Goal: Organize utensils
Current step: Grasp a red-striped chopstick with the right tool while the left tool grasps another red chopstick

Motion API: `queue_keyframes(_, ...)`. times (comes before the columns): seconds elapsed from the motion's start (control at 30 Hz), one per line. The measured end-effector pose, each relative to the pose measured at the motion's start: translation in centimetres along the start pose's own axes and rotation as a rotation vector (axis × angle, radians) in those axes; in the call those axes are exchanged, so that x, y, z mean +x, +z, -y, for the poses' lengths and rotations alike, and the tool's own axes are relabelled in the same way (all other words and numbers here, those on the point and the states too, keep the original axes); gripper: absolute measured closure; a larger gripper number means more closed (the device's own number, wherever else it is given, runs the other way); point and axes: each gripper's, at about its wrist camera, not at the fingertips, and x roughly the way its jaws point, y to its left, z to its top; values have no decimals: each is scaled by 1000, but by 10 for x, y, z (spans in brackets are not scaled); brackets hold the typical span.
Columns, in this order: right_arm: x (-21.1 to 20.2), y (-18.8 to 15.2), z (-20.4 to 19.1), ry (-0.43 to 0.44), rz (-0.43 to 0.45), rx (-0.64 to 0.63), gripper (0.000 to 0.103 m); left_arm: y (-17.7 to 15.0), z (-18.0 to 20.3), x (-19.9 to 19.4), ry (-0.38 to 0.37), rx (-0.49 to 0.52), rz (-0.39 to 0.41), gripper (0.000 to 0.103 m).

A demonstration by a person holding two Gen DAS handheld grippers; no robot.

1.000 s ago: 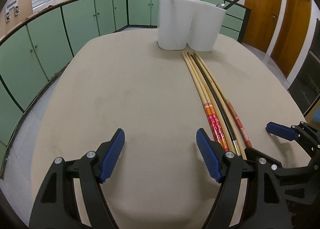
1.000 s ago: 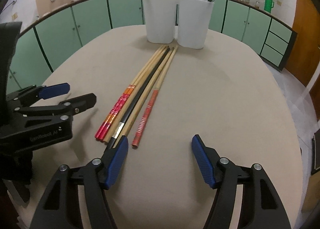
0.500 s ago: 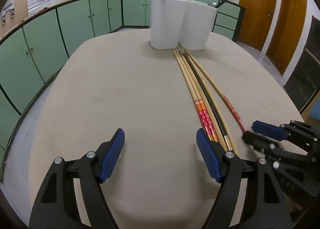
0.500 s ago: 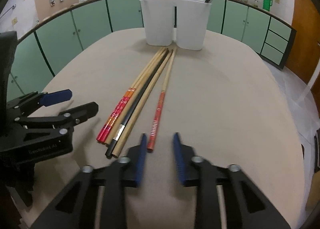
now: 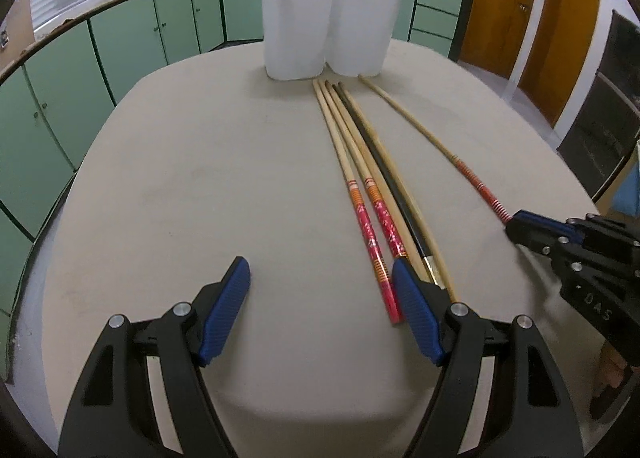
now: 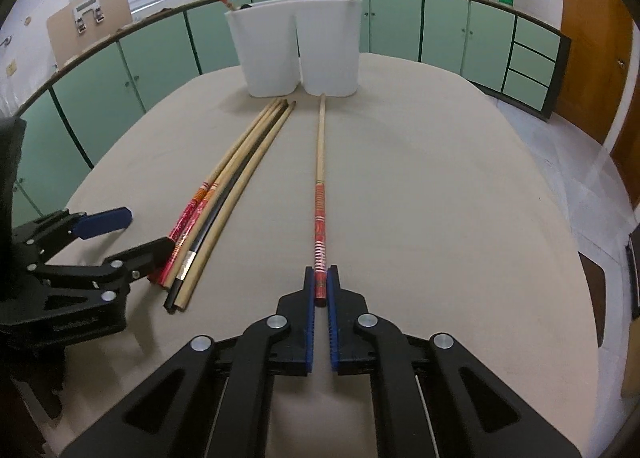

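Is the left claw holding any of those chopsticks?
No, the left gripper is wide open, with the chopstick bundle lying untouched on the table.

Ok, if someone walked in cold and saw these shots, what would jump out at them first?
Probably the right gripper, shut on the red-patterned end of a single chopstick that it has set apart from the rest. Just left of it lies a bundle of four chopsticks, with the open left gripper near their ends. At the table's far edge stands a white two-compartment holder, one chopstick in each side.
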Motion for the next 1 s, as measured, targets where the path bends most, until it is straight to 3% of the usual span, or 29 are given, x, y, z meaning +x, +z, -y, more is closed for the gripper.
queue_keyframes(0.43,0,-2,-2,10,1,-27,92,-6,-6,-7,57,-2,-1,31)
queue_keyframes(0.5,0,-2,-2,8,0,-30,92,-6,-5,-8,50,-6,2,37)
queue_keyframes(0.6,0,-1,-3,1,-1,-34,93,-6,1,-9,39,8,11,55)
queue_keyframes(0.67,1,-1,-4,-1,0,-39,96,-6,5,-9,31,16,15,71)
queue_keyframes(0.7,1,-1,-4,5,-1,-38,97,-7,7,-9,27,21,17,74)
queue_keyframes(0.77,1,-1,-3,8,0,-34,97,-7,9,-9,23,23,18,94)
queue_keyframes(1.0,-4,-1,1,27,14,-13,97,-7,6,-13,20,0,26,98)
